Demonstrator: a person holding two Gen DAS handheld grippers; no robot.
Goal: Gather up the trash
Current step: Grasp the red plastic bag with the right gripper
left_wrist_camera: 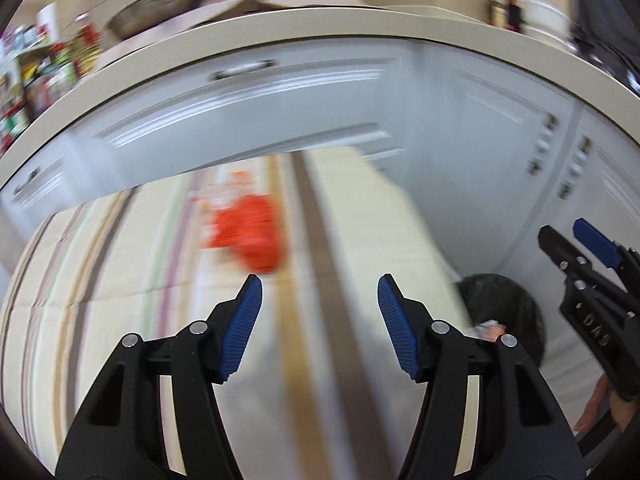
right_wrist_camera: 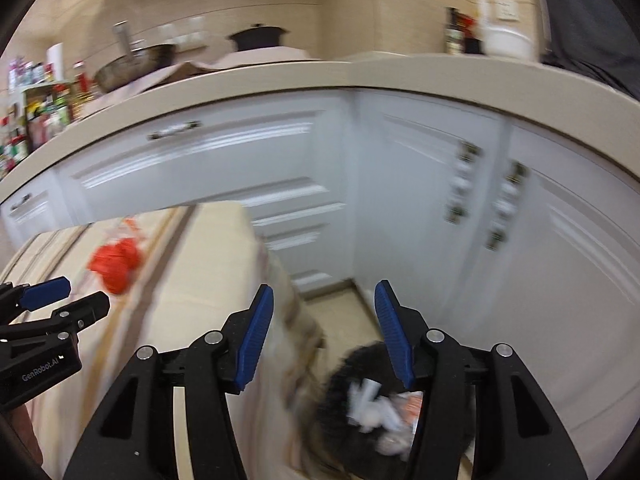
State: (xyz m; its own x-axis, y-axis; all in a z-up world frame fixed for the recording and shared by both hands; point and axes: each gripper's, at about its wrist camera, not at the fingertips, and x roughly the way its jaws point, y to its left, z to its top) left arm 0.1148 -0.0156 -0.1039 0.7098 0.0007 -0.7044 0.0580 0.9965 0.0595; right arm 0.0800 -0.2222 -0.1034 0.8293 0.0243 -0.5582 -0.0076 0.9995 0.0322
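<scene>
On the striped table [left_wrist_camera: 100, 264] lies an orange wrapper [left_wrist_camera: 248, 236], blurred, well ahead of the left gripper [left_wrist_camera: 320, 300]; jaws apart, nothing between. Right gripper [right_wrist_camera: 324, 320] likewise parted and empty, above the black bin [right_wrist_camera: 344, 372] on the floor, scraps [right_wrist_camera: 372, 404] inside. Advice, my judgement: bring left down straddling the wrapper, close fully on the crumpled bulk, then carry it over the bin rim before letting go.

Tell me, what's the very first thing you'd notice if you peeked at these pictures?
The bright orange-red crumpled thing jumps out first; it lies on the striped tablecloth, ahead of the left gripper, which is open and empty. Next comes the black bin on the floor beside the table, with white scraps inside, below the open right gripper. Behind stand white cabinets under a beige counter.
</scene>
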